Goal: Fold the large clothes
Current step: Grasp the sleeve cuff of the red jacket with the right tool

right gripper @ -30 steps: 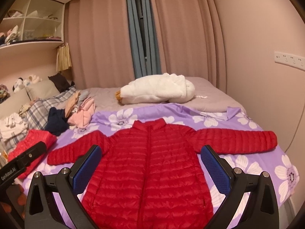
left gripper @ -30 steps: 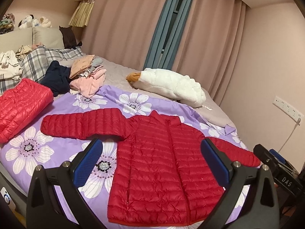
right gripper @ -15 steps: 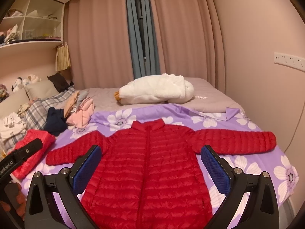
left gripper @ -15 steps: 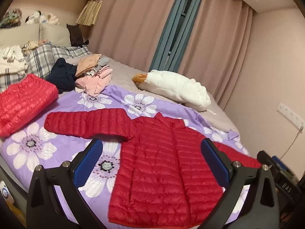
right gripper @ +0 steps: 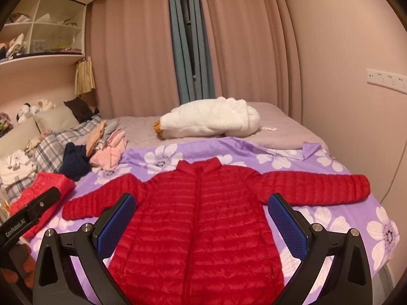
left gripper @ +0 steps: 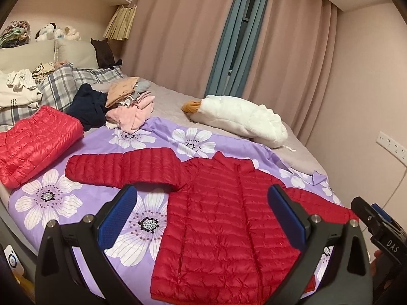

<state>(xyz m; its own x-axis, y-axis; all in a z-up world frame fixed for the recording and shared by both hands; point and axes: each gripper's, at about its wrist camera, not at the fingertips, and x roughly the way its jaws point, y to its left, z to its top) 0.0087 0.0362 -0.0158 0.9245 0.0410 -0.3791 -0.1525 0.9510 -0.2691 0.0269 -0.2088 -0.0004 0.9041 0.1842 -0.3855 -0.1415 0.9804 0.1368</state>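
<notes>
A red quilted down jacket (left gripper: 221, 218) lies flat, front up, on the purple flowered sheet (left gripper: 51, 195), with both sleeves spread out sideways. It also shows in the right wrist view (right gripper: 201, 223). My left gripper (left gripper: 203, 213) is open and empty, held above the jacket's left side. My right gripper (right gripper: 201, 218) is open and empty, above the jacket's lower body. Neither touches the jacket.
A folded red jacket (left gripper: 33, 139) lies at the left of the bed. A pile of pink, tan and navy clothes (left gripper: 119, 109) and plaid pillows (left gripper: 63, 84) sit behind it. A white plush goose (left gripper: 241, 119) lies at the back. The wall is at the right.
The left gripper's view has shifted slightly left and up, showing more of the left sleeve and pillows. The right gripper barely moved. The jacket has not moved.
</notes>
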